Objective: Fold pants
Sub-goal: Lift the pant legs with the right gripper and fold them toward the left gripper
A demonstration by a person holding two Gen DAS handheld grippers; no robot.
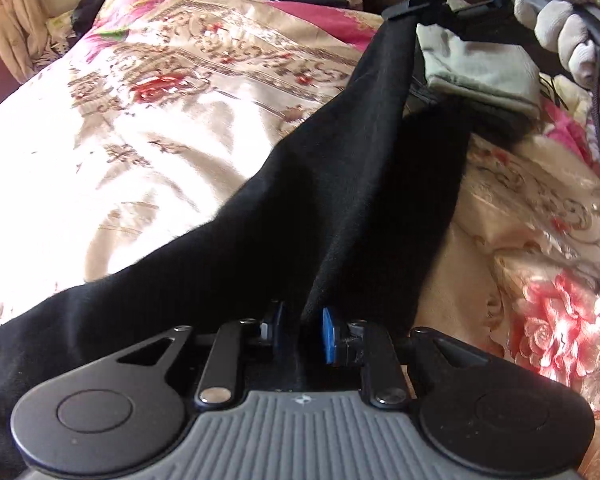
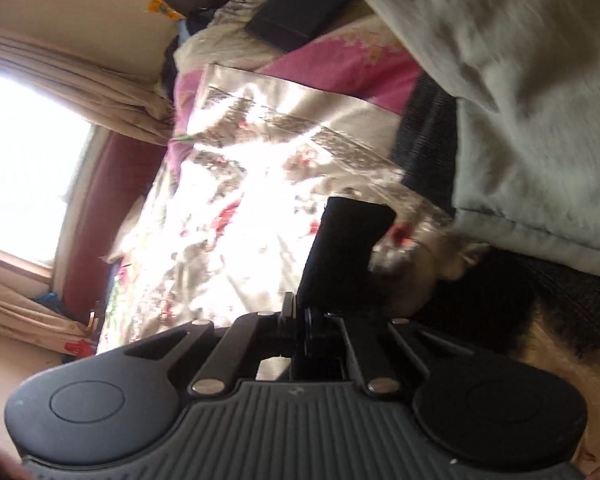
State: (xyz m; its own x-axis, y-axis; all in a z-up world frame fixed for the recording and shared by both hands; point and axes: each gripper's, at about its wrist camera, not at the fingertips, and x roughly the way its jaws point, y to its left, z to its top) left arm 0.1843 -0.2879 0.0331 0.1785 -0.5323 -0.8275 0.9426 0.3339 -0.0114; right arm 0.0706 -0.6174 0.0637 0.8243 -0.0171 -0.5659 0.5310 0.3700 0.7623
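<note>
Black pants (image 1: 340, 200) stretch diagonally over a floral bedspread (image 1: 140, 140), lifted between both grippers. At the bottom of the left wrist view, my left gripper (image 1: 300, 332) is shut on a bunched fold of the pants, with its blue pads (image 1: 328, 336) pressing the cloth. At the top right, my right gripper (image 1: 410, 6) pinches the far end of the pants, and a gloved hand (image 1: 568, 28) holds it. In the right wrist view the right gripper (image 2: 300, 312) is shut on the black cloth, and a short strip of pants (image 2: 344, 248) sticks out beyond the fingers.
A folded grey-green garment (image 1: 480, 68) lies on the bed beside the pants' far end and fills the right of the right wrist view (image 2: 520, 100). A dark flat box (image 2: 296, 16) rests near the bed's far side. A bright window (image 2: 20, 160) with curtains is at the left.
</note>
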